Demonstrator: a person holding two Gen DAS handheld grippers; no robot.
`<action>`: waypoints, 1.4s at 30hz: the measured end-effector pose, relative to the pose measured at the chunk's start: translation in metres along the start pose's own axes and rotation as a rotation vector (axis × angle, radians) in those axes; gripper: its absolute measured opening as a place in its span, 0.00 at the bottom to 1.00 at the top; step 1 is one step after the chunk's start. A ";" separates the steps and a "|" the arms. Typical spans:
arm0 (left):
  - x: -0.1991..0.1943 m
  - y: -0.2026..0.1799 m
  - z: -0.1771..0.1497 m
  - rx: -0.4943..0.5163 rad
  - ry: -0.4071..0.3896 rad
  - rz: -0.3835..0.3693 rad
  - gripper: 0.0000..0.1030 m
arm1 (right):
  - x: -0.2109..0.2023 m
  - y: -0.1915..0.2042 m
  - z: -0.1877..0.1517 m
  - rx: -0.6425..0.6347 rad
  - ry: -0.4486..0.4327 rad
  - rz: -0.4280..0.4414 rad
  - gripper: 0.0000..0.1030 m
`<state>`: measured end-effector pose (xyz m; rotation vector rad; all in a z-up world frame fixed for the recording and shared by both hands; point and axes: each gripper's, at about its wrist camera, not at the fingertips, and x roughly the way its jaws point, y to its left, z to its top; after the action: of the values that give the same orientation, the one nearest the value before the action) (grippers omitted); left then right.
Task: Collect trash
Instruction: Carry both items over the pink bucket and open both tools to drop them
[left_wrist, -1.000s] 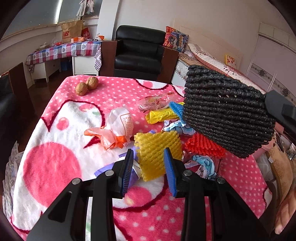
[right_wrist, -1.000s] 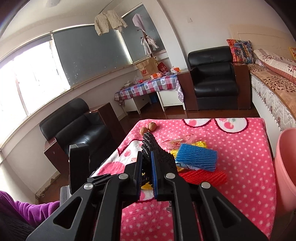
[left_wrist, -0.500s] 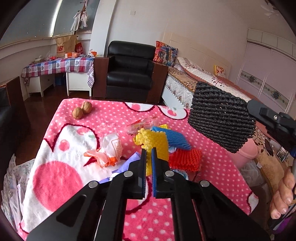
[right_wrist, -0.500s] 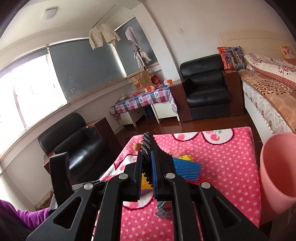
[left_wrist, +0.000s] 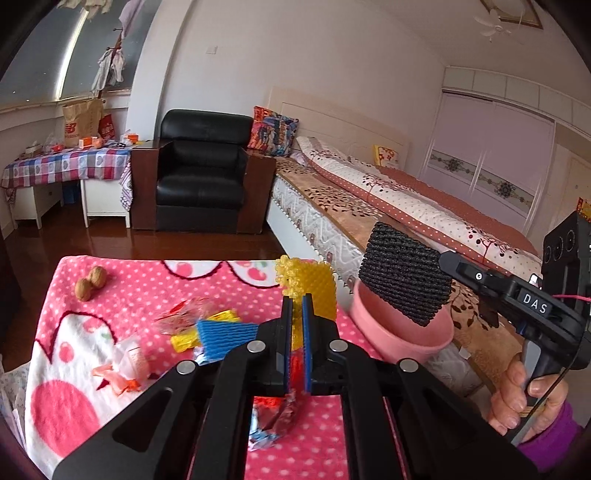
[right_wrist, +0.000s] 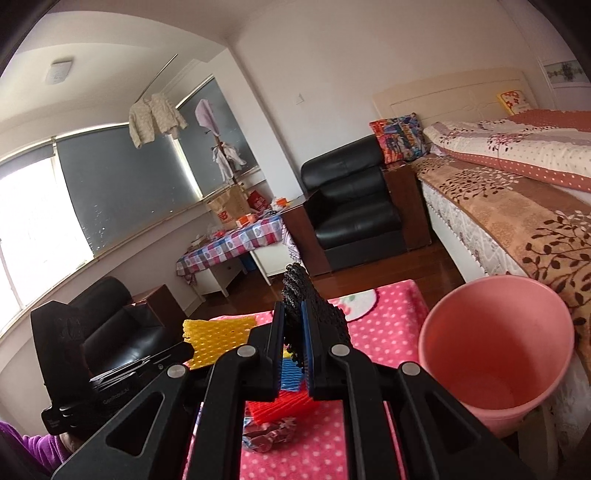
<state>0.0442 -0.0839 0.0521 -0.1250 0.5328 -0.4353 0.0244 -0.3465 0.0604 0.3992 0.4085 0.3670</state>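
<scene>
Left gripper (left_wrist: 294, 314) clamps the yellow foam net (left_wrist: 308, 282); right gripper (right_wrist: 292, 334) clamps the black foam net (right_wrist: 310, 310) beside the pink bin (right_wrist: 495, 347).

The table (left_wrist: 147, 280) wears a pink dotted blanket. Two walnuts (left_wrist: 90, 283) sit at its far left. Toward the middle lie a blue foam net (left_wrist: 225, 338), a yellow wrapper (left_wrist: 184, 338) and a clear wrapper (left_wrist: 184, 314); a crumpled white-and-orange bag (left_wrist: 125, 365) lies nearer, left.
</scene>
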 end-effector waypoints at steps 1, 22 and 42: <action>0.006 -0.007 0.001 0.010 0.005 -0.014 0.04 | -0.004 -0.011 0.001 0.016 -0.005 -0.018 0.08; 0.142 -0.125 -0.017 0.201 0.179 -0.136 0.04 | 0.004 -0.166 -0.014 0.234 0.040 -0.229 0.09; 0.157 -0.134 -0.020 0.173 0.218 -0.186 0.05 | 0.002 -0.167 -0.019 0.221 0.036 -0.293 0.36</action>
<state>0.1056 -0.2732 -0.0078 0.0401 0.6974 -0.6793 0.0611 -0.4837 -0.0301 0.5406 0.5371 0.0428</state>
